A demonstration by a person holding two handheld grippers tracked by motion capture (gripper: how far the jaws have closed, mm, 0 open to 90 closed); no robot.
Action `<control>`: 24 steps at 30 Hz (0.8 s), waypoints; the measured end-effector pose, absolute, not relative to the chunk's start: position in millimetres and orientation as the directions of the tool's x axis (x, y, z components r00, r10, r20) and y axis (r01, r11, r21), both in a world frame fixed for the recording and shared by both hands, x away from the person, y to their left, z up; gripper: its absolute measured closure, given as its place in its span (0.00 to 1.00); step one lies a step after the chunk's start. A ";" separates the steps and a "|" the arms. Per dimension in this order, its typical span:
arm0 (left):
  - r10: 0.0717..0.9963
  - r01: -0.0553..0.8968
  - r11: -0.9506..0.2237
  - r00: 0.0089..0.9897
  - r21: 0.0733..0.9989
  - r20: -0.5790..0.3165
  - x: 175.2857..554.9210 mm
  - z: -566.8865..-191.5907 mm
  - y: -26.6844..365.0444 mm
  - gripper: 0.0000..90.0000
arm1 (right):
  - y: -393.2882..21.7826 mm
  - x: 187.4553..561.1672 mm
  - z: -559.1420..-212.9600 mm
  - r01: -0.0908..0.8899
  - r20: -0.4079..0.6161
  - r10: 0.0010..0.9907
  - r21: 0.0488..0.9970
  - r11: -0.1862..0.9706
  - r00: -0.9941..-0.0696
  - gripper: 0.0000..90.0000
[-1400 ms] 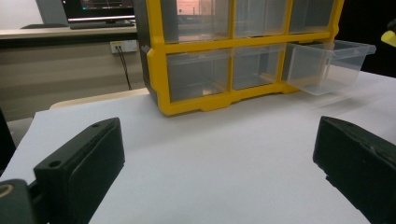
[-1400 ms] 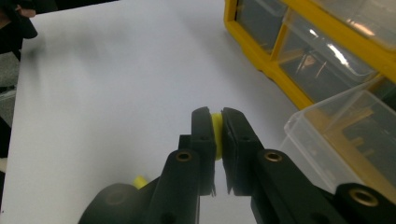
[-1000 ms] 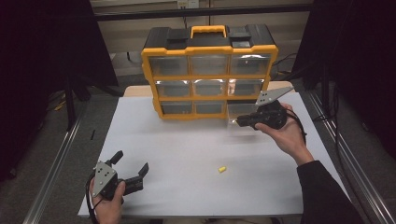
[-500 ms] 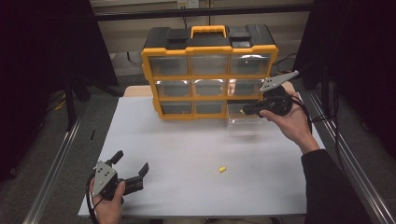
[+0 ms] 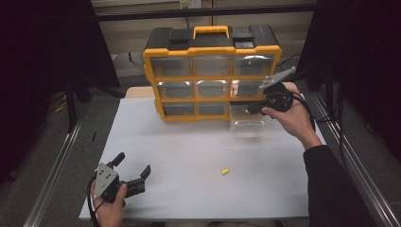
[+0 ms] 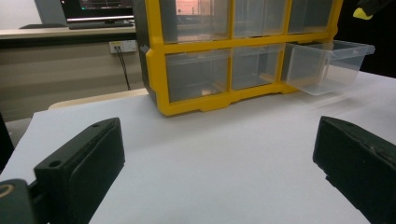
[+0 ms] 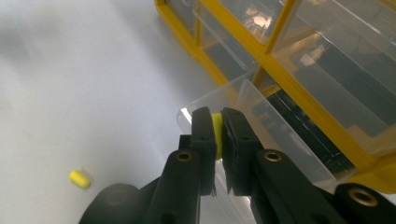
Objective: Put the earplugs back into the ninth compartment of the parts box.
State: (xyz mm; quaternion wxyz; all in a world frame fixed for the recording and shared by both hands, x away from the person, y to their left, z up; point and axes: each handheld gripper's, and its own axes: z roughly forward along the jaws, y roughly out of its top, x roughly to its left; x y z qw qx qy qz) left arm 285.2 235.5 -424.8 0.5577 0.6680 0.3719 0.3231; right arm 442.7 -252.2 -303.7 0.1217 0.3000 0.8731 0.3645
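A yellow-framed organizer (image 5: 212,75) with clear drawers stands at the back of the table. Its bottom-right drawer (image 5: 247,120) is pulled out, seen also in the left gripper view as the drawer (image 6: 327,65). My right gripper (image 5: 249,109) hovers just above that drawer (image 7: 261,126), shut on a small yellow piece (image 7: 216,133). A second yellow piece (image 5: 225,171) lies loose on the white mat. My left gripper (image 5: 134,162) rests at the front left of the mat, open with nothing between its jaws (image 6: 217,140).
The white mat (image 5: 189,156) covers most of the tabletop. Metal rails run along both sides of the table. The other organizer drawers are pushed in. A cable trails from the right gripper over the hand.
My right gripper has moved right and toward the organizer, rising slightly, with the yellow piece still between its pads. The left gripper has stayed put.
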 end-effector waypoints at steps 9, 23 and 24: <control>0.857 0.136 -0.101 0.516 0.986 0.016 285.3 -424.8 235.6 0.02 | -249.0 456.8 -310.9 0.476 0.011 0.628 0.662 0.578 -0.778 0.93; 0.852 0.141 -0.099 0.523 0.985 0.011 285.9 -425.1 235.0 0.02 | -249.0 481.6 -320.0 0.553 0.018 0.654 0.554 0.623 -0.756 0.92; 0.852 0.139 -0.100 0.523 0.985 0.012 285.9 -425.1 235.1 0.02 | -248.5 483.7 -320.7 0.548 0.016 0.650 0.553 0.627 -0.760 0.92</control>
